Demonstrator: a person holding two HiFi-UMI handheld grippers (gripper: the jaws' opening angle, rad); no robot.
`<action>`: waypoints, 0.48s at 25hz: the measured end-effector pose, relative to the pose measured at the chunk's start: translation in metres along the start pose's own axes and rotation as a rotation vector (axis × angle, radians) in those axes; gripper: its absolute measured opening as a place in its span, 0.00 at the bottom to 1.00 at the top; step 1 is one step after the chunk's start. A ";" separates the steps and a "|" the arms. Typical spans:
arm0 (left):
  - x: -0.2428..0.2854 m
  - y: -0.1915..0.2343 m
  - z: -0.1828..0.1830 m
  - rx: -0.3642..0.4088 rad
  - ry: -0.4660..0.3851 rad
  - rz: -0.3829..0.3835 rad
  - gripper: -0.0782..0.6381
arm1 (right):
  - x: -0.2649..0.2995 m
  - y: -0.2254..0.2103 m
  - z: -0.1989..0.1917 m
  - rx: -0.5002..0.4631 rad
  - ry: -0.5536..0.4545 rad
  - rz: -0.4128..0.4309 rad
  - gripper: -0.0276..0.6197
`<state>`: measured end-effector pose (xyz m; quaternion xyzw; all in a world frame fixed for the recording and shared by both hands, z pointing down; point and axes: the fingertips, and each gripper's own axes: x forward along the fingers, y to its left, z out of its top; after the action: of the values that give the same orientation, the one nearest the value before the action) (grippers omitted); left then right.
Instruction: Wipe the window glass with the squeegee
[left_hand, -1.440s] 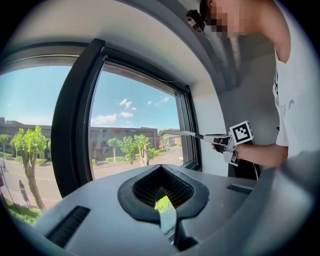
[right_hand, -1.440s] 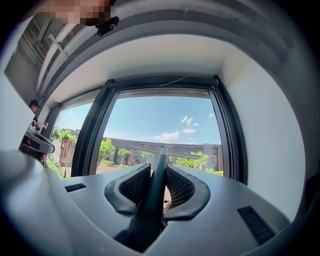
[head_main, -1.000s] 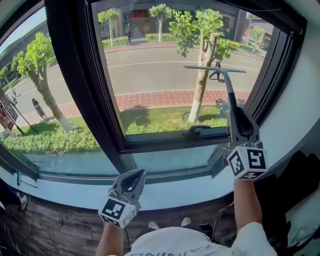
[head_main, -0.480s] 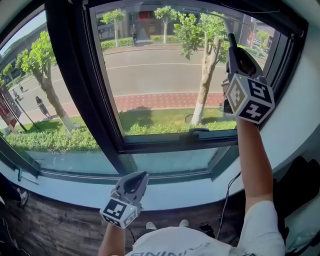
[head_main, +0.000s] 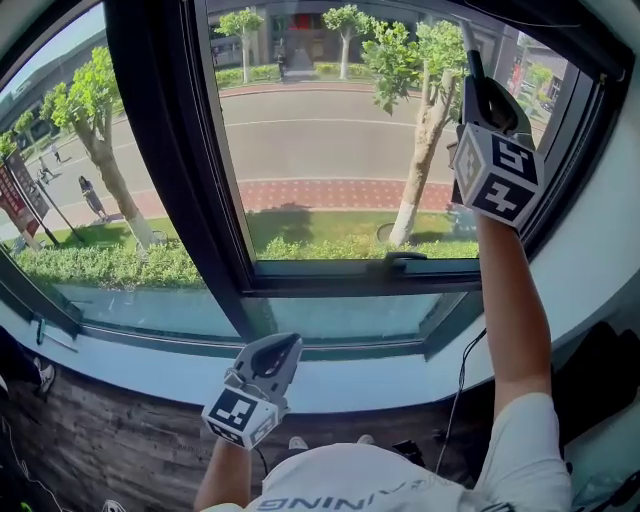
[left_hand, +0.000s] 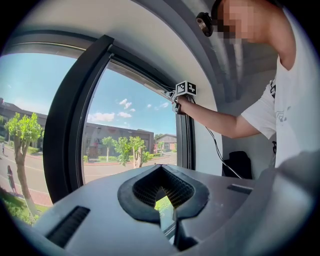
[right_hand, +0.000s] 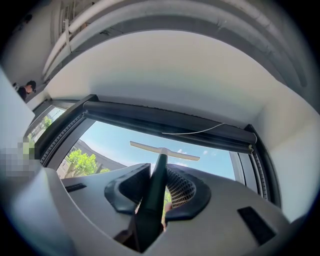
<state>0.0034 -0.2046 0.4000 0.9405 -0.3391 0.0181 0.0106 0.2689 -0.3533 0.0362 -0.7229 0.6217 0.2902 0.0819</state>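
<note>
The right gripper has its fingers clamped on the squeegee handle, blade near the top of the window glass — best press it flat and pull straight down evenly, the left gripper idle below the glass, fingers closed on nothing.

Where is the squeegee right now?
The squeegee is clamped in the right gripper, at the head view's upper right; the right gripper view shows its blade just below the upper window frame.

Two grippers; one squeegee; one window.
</note>
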 end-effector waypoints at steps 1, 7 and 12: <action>0.000 -0.001 -0.001 0.000 0.001 -0.001 0.13 | -0.001 0.000 -0.001 0.001 -0.002 0.000 0.19; 0.004 -0.003 0.000 -0.001 0.003 -0.005 0.13 | -0.008 0.003 -0.010 0.004 -0.001 0.012 0.19; 0.006 -0.004 0.001 0.007 0.009 -0.006 0.13 | -0.020 0.007 -0.025 -0.005 0.011 0.022 0.19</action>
<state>0.0104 -0.2056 0.3988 0.9415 -0.3360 0.0233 0.0087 0.2693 -0.3499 0.0685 -0.7178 0.6294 0.2884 0.0736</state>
